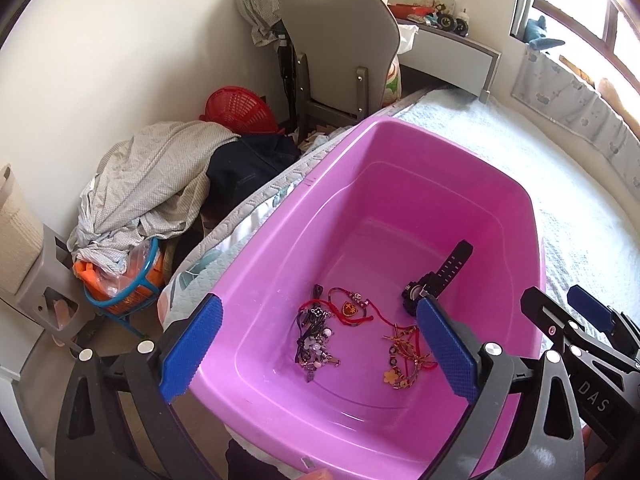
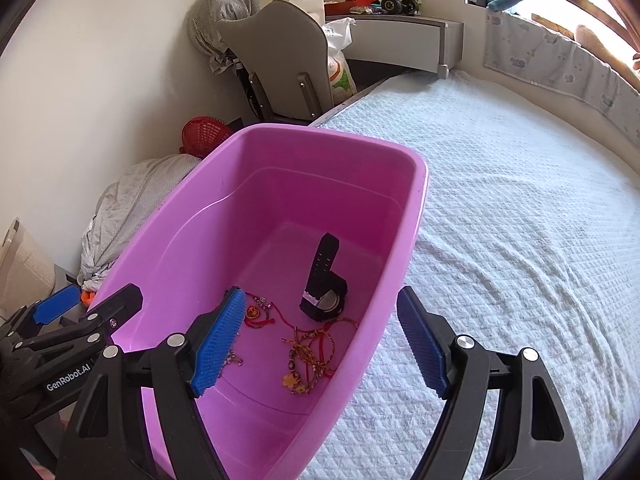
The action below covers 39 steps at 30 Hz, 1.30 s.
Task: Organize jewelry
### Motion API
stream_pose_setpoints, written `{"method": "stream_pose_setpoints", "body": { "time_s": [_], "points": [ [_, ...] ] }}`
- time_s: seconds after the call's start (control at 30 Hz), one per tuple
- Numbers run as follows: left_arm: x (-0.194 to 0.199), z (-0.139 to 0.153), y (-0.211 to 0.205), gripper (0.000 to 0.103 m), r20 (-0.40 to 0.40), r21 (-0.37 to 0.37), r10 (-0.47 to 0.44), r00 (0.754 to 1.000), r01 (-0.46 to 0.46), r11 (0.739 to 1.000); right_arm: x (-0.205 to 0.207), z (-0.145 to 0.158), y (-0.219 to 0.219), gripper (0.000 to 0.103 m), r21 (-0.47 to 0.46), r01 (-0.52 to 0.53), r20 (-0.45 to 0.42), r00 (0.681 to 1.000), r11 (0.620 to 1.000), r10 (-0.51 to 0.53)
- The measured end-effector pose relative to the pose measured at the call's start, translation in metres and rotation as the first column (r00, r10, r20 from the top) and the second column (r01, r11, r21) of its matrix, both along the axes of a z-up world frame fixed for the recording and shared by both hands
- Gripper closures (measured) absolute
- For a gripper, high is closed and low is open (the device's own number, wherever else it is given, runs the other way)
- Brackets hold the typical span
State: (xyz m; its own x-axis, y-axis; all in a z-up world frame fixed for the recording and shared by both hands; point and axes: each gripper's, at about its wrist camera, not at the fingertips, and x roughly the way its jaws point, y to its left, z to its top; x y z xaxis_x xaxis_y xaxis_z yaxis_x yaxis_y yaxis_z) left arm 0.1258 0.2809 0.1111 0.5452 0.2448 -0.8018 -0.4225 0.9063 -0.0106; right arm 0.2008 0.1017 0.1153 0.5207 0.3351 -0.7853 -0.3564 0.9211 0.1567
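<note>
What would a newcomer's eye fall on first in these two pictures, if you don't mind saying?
The bright pink tub at the bed's edge dominates. On its floor lie a black watch and tangled red and gold bracelets, with a darker beaded bunch alongside. Both the left gripper and the right gripper are open above it.

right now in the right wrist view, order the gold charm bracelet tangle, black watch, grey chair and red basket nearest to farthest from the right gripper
1. Gold charm bracelet tangle, on the tub floor just ahead of the right gripper.
2. Black watch, a little deeper in the tub.
3. Red basket, on the floor beyond the tub's far left rim.
4. Grey chair, back by the desk.
</note>
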Motion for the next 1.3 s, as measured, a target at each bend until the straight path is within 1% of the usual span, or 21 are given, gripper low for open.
{"method": "stream_pose_setpoints", "body": {
  "time_s": [0.47,1.2,1.3],
  "points": [
    [-0.002,0.005,-0.005,0.007,-0.004,0.001,-0.012,1.000,0.012,1.000,-0.005,0.009,-0.005,0.028,0.005,0.008,0.012,1.000,1.000,-0.008],
    [-0.003,0.010,-0.013,0.007,0.002,0.013,-0.018,1.000,0.018,1.000,-0.012,0.011,-0.009,0.029,0.002,0.014,0.011,1.000,1.000,-0.014],
    [-0.003,0.009,-0.011,0.007,0.001,0.006,-0.019,1.000,0.019,1.000,-0.012,0.011,-0.009,0.029,0.002,0.014,0.010,1.000,1.000,-0.014]
  ]
}}
